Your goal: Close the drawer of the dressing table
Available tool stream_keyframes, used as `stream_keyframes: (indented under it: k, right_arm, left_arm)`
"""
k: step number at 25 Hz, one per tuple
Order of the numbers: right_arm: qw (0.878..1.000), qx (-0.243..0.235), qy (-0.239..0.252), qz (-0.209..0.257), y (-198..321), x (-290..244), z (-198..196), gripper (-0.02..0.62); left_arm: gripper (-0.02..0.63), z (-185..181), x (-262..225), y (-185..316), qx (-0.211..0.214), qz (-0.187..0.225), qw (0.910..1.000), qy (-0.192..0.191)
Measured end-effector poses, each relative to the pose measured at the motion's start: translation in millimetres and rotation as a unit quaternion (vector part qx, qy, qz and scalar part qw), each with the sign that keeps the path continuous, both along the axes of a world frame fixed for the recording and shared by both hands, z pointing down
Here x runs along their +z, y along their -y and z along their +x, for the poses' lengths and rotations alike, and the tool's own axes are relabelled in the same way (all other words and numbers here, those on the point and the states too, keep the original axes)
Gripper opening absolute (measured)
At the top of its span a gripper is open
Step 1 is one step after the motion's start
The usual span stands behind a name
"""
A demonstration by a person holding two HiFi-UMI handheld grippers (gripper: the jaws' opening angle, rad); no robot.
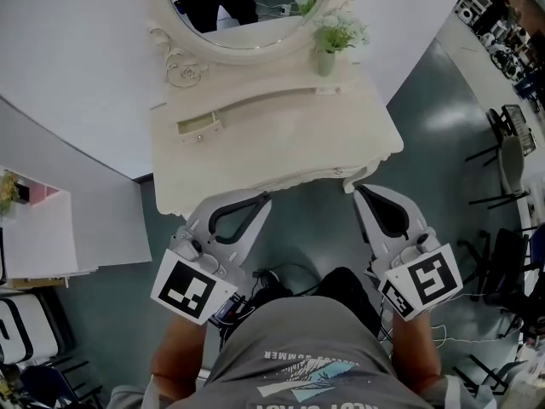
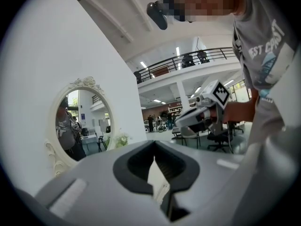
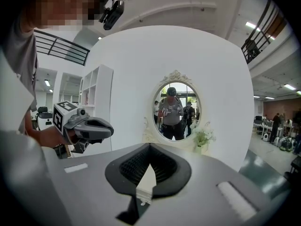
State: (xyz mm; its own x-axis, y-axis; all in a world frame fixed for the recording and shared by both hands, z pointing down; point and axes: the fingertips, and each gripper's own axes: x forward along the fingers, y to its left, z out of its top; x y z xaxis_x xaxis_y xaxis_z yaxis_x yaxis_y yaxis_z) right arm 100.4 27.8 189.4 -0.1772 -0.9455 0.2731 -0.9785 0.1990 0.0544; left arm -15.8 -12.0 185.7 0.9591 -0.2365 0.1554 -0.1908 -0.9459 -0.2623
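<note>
while both tongs hang just short of the dressing table [image 1: 281, 152], left tongs [image 1: 264, 198] and right tongs [image 1: 358, 188] pinched closed on nothing, its little drawer [image 1: 200, 128] at the back left looks slightly out, so the push seems not yet made.

Head view steeply down over dressing table [image 1: 255, 156], both gripper views near level, close, all sharing its mirror [image 3: 176, 111].

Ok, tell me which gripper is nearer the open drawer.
The left gripper, before the table's left half, the side where the drawer juts out; the right gripper is by the right corner.
</note>
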Motion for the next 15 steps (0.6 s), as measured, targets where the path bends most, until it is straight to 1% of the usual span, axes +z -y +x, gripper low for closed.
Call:
stream_keyframes:
  k: [4,7,9,15]
  right_arm:
    - [1.000,-0.012,-0.004,-0.005,10.9,3.7,-9.6,0.000]
    - [1.000,-0.029,-0.001,-0.007,27.6,6.8,-14.4,0.002]
    - [0.999,-0.049,0.001,-0.004,39.7,7.8,-18.3,0.001]
    - [0.994,-0.113,0.006,0.000,77.0,10.2,-25.1,0.002]
  left_arm:
    - [0.003,-19.6,0.8,12.7,-0.028,-0.010,0.9996,-0.003]
    - [0.003,-30.7,0.1,26.3,-0.053,-0.008,0.9986,-0.002]
    - [0.003,-37.1,1.4,35.2,-0.079,-0.014,0.9968,-0.001]
    - [0.003,-54.1,-4.7,54.8,-0.152,-0.008,0.9884,0.001]
